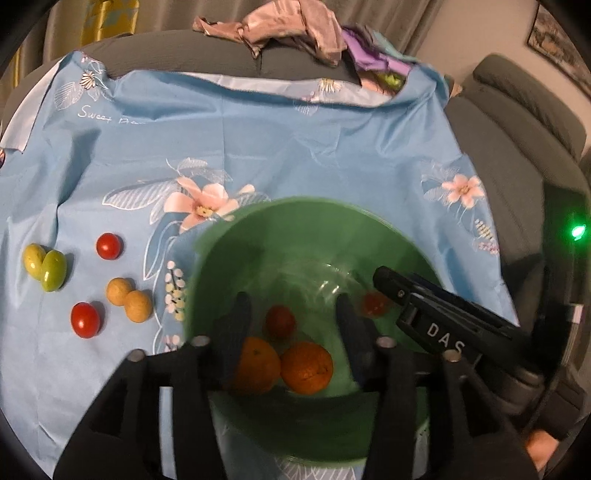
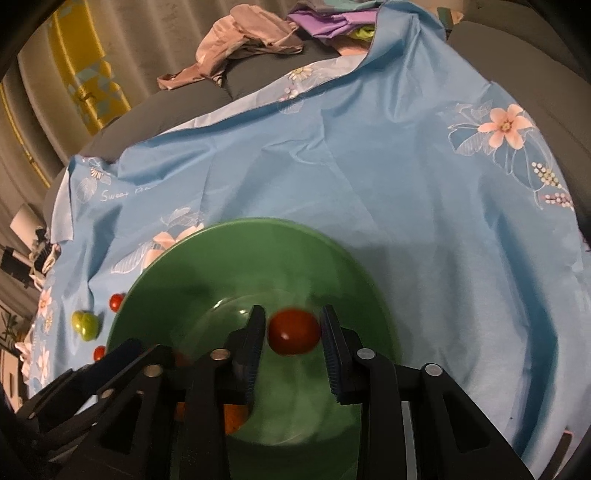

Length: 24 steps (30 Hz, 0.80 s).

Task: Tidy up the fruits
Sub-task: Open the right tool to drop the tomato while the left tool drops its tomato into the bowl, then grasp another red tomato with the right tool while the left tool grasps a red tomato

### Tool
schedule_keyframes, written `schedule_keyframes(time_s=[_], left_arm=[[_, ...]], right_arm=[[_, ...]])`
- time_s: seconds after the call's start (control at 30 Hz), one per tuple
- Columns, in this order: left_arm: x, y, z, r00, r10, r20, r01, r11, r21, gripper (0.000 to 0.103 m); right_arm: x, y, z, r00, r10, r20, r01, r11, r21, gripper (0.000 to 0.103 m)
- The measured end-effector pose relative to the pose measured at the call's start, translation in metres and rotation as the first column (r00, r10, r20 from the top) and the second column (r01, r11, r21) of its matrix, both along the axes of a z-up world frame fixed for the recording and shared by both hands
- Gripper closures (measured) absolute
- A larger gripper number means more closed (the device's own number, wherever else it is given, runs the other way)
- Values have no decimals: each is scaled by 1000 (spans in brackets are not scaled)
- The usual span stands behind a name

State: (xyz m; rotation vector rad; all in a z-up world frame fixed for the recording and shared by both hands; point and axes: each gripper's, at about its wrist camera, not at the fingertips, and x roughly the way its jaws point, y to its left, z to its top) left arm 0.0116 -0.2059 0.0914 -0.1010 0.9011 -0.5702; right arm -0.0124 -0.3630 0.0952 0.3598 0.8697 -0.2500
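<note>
Green bowl (image 2: 177,291) beneath both parted tongs (image 2: 293,325).

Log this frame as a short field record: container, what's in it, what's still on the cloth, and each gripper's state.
container: green bowl on the blue floral cloth
in bowl: two oranges, one cherry tomato
between right fingers: a second cherry tomato, blurred, with a gap on each side
on cloth: two cherry tomatoes, two green fruits, two tan round fruits
left gripper: open, over the bowl, holding nothing
right gripper: open, over the bowl
background: crumpled clothes on a grey sofa
</note>
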Motion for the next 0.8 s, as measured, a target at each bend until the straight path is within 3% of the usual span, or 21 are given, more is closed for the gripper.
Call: schedule_keyframes(time_s=[0.07, 0.27, 0.4, 0.53, 0.63, 0.73, 0.8], left_arm=[[-4, 12, 8, 1000, 5, 4, -5, 999, -41, 36], [-18, 76, 30, 996, 84, 35, -79, 989, -122, 33], [-16, 137, 31, 983, 182, 38, -177, 979, -101, 33], [-8, 199, 28, 946, 317, 70, -317, 948, -9, 33], [1, 236, 18, 928, 364, 73, -366, 930, 15, 34], [4, 264, -3, 919, 393, 42, -390, 919, -57, 35], [12, 271, -22, 916, 400, -24, -401, 914, -57, 38]], right_arm=[[-3, 0, 4, 1000, 0, 21, 0, 1000, -4, 55], [-10, 11, 20, 994, 19, 107, -16, 999, -30, 55], [-9, 26, 28, 988, 54, 141, -50, 998, -31, 55], [-6, 48, 35, 980, 101, 172, -97, 995, -31, 55], [-2, 67, 39, 972, 135, 190, -137, 991, -2, 55], [3, 93, 43, 958, 193, 212, -205, 978, 37, 55], [7, 115, 43, 944, 252, 212, -266, 963, 40, 55]])
